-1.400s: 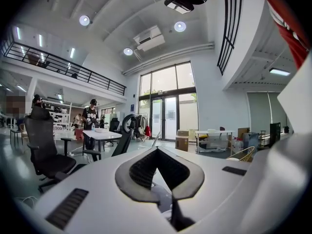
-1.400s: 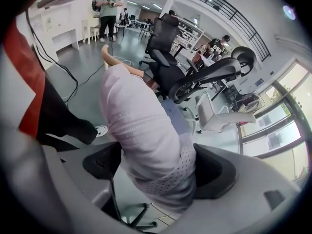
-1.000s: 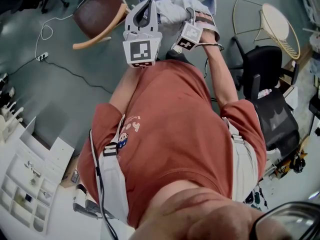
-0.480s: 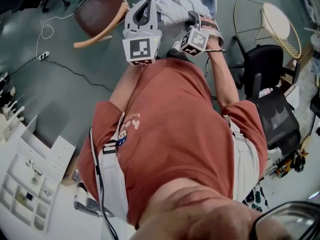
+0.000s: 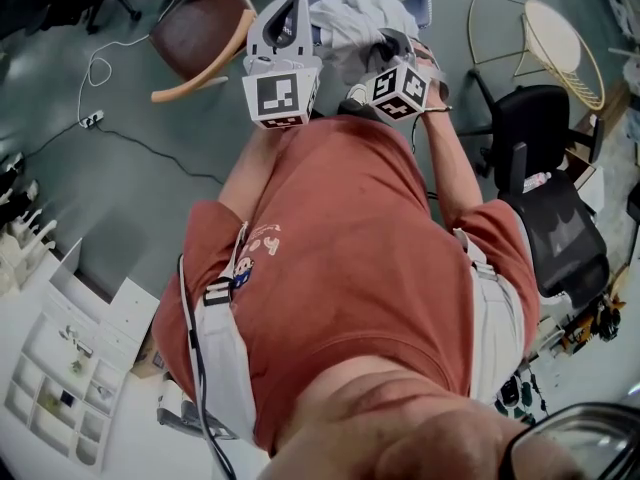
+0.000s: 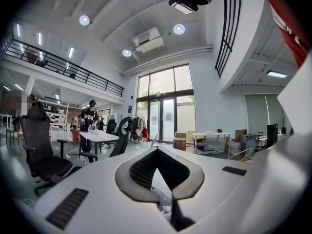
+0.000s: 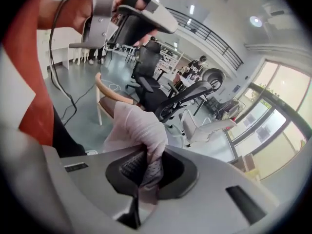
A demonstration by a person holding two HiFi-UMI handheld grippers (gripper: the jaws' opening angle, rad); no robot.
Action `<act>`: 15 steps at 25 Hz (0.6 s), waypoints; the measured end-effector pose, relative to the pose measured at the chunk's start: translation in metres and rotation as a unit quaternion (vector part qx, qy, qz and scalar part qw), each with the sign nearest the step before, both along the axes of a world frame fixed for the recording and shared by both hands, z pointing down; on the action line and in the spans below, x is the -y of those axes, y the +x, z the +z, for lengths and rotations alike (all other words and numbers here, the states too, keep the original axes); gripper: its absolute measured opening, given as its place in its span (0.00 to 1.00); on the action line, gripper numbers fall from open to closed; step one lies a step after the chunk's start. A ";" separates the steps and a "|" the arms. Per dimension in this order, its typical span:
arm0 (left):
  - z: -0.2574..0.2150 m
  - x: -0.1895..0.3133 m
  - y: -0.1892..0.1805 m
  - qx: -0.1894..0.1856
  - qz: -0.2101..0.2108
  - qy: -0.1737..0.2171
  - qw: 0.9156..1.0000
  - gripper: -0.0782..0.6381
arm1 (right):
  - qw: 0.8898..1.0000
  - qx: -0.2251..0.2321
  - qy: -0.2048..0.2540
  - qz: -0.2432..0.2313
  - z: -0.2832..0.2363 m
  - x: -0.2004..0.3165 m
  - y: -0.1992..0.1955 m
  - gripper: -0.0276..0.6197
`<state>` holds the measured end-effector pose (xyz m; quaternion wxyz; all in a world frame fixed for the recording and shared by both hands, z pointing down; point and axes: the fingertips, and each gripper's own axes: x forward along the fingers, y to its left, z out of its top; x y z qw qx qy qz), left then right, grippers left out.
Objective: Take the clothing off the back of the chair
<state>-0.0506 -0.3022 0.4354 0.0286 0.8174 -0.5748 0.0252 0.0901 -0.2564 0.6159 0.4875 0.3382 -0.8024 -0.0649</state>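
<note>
A white piece of clothing [image 5: 352, 13] lies bunched over the back of a blue-grey chair [image 5: 421, 6] at the top of the head view. My right gripper [image 5: 384, 44] is at the cloth's right edge, angled down. Its jaws have just been closing and are now shut on a fold of the clothing [image 7: 136, 126], which runs pinched between the pads [image 7: 127, 165]. My left gripper [image 5: 288, 6] is held level to the left of the cloth, apart from it. Its jaws [image 6: 157, 151] meet at the tips with nothing between them.
A brown wooden armchair [image 5: 195, 30] stands at the upper left and a cable [image 5: 120, 133] trails over the floor. A wire-frame chair [image 5: 560, 58] and a black office chair [image 5: 545, 213] stand to the right. A white compartment tray [image 5: 60, 368] sits at the lower left.
My right gripper has risen a little and rolled, its marker cube turning, and its jaws went from open to shut on the cloth. The cloth bunches higher. The left gripper has barely moved.
</note>
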 end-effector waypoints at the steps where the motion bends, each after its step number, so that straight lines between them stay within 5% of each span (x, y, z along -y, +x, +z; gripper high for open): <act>1: -0.001 0.001 0.001 0.001 0.002 0.002 1.000 0.13 | 1.000 0.019 0.003 0.012 -0.005 0.001 0.000 0.11; 15: -0.032 0.007 0.013 -0.015 0.016 0.025 0.999 0.13 | 0.966 0.209 0.092 0.121 -0.117 0.028 0.020 0.11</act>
